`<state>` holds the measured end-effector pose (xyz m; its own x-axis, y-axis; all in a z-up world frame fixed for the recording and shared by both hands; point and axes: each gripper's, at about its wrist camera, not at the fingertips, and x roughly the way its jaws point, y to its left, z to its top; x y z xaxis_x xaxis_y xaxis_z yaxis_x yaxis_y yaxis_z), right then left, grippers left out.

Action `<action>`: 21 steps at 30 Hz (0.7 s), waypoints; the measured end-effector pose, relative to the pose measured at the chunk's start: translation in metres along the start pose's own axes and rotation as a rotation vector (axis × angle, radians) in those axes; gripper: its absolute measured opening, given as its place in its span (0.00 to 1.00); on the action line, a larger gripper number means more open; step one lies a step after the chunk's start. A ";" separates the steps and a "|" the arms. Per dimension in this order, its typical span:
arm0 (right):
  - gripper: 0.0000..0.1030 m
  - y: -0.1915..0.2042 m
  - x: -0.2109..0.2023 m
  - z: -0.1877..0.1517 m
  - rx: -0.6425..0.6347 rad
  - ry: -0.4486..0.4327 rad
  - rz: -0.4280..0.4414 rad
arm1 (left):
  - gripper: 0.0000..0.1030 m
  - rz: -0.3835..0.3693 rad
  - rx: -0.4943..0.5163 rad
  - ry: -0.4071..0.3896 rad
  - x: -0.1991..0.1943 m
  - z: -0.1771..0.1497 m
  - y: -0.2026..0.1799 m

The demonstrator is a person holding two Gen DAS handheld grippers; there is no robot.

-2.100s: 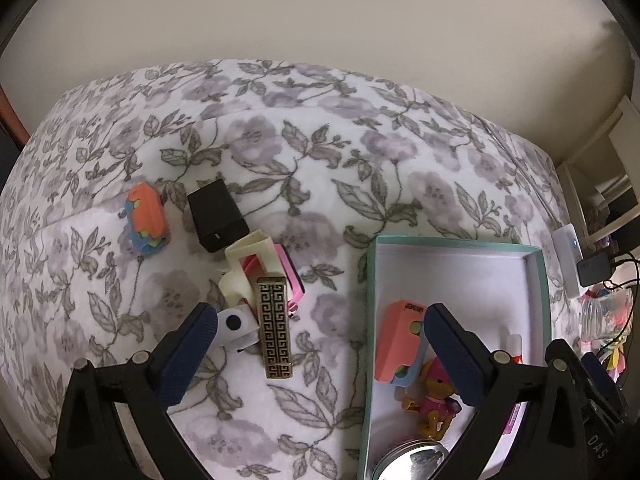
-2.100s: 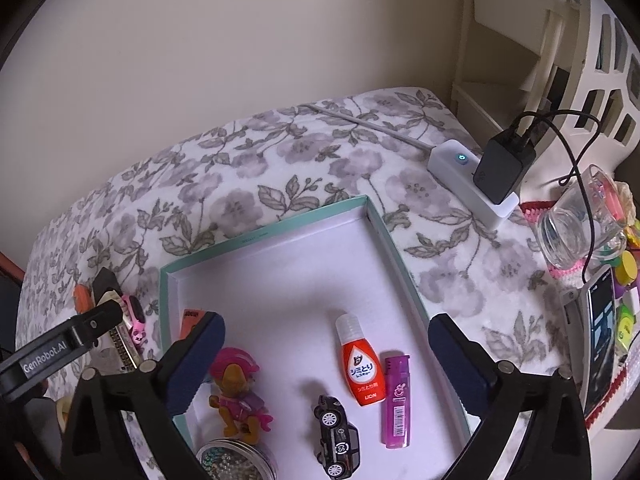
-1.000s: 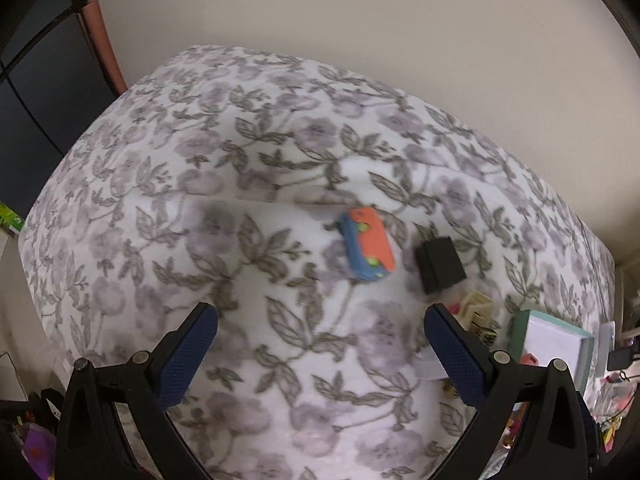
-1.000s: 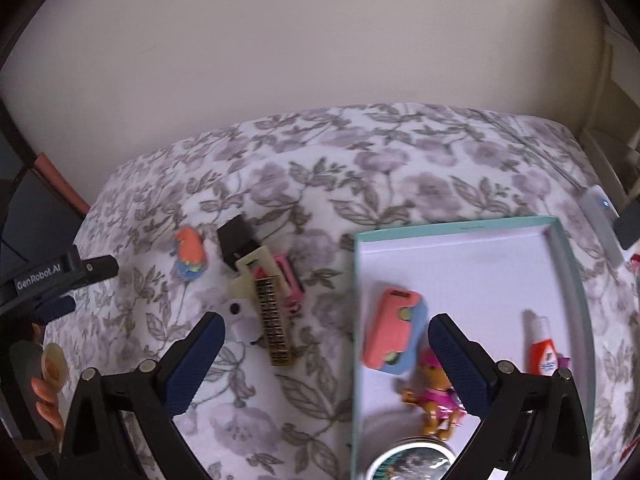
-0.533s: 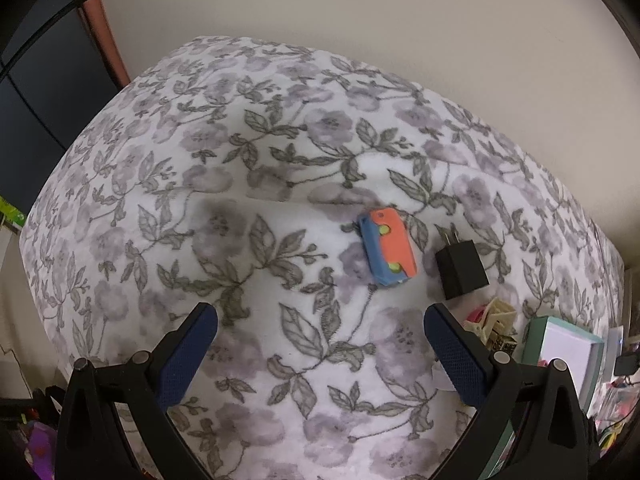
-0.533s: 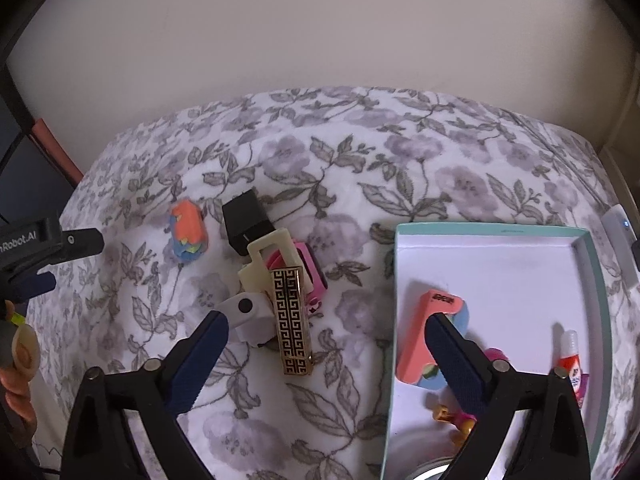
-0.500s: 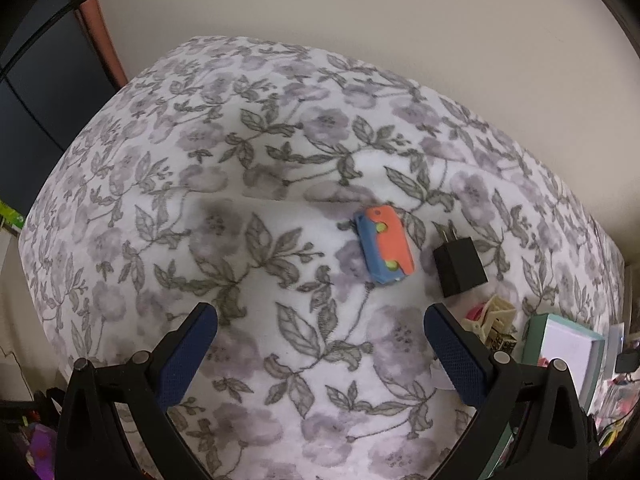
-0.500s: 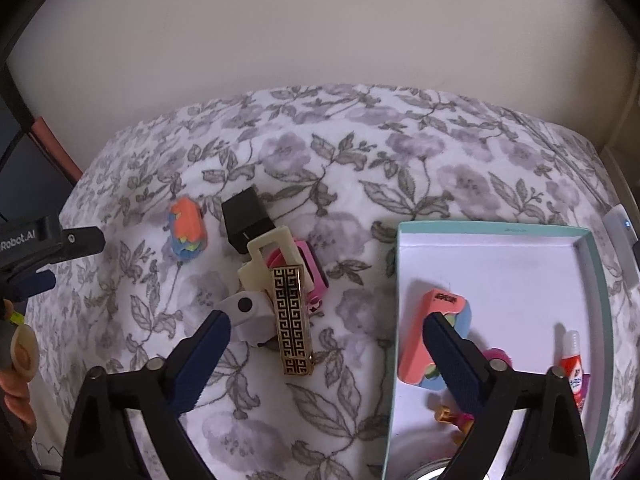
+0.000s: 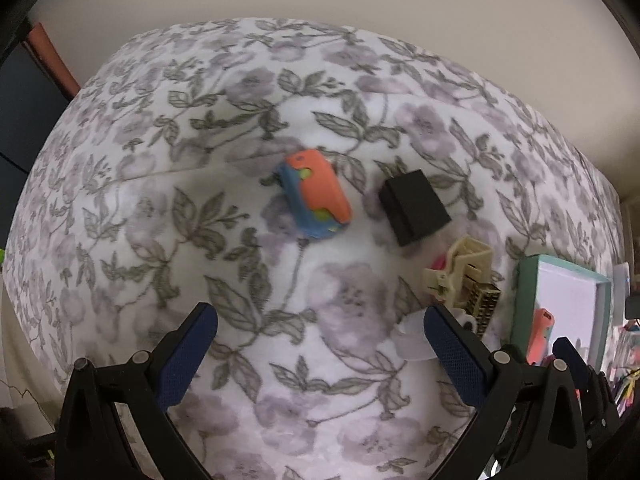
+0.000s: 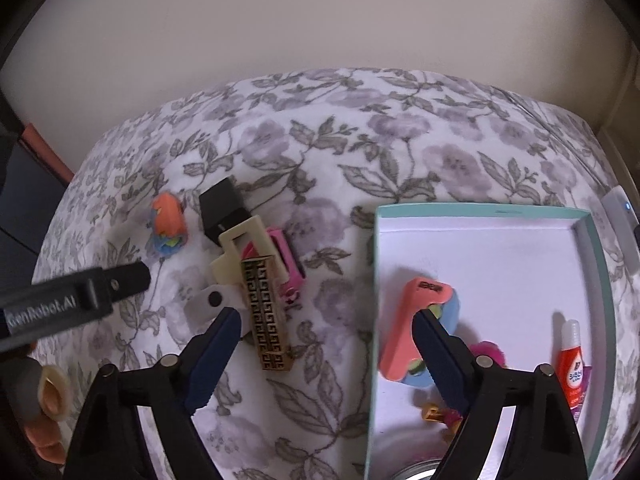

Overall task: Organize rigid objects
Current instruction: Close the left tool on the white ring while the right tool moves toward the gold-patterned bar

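Orange-blue toy ahead of gaping left tool, apart

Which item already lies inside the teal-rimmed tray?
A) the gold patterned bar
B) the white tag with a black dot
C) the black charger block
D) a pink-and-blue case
D: the pink-and-blue case rests on the white floor of the tray, while the other three lie outside it on the floral cloth.
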<state>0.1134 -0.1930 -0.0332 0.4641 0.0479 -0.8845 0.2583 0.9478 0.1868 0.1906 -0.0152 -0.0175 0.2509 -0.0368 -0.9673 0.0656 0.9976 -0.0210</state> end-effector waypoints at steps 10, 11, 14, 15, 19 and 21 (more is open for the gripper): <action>0.85 -0.019 -0.001 0.002 0.047 0.008 -0.008 | 1.00 -0.017 0.078 0.002 0.006 -0.007 -0.026; 0.85 -0.019 -0.001 0.001 0.041 0.009 -0.016 | 1.00 -0.022 0.079 0.009 0.007 -0.007 -0.026; 0.85 -0.021 0.000 0.001 0.036 0.010 -0.033 | 1.00 -0.049 0.083 0.024 0.008 -0.007 -0.020; 0.85 -0.023 0.000 0.001 0.042 0.012 -0.032 | 1.00 -0.040 0.080 0.025 0.008 -0.007 -0.018; 0.84 -0.028 -0.002 0.002 0.059 0.008 -0.033 | 1.00 -0.002 0.075 0.035 0.013 -0.009 -0.011; 0.84 -0.030 -0.003 0.002 0.065 0.004 -0.034 | 1.00 -0.016 0.094 0.047 0.016 -0.010 -0.015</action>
<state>0.1063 -0.2223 -0.0351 0.4505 0.0175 -0.8926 0.3280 0.9266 0.1837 0.1836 -0.0297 -0.0352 0.2038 -0.0477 -0.9778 0.1606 0.9869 -0.0146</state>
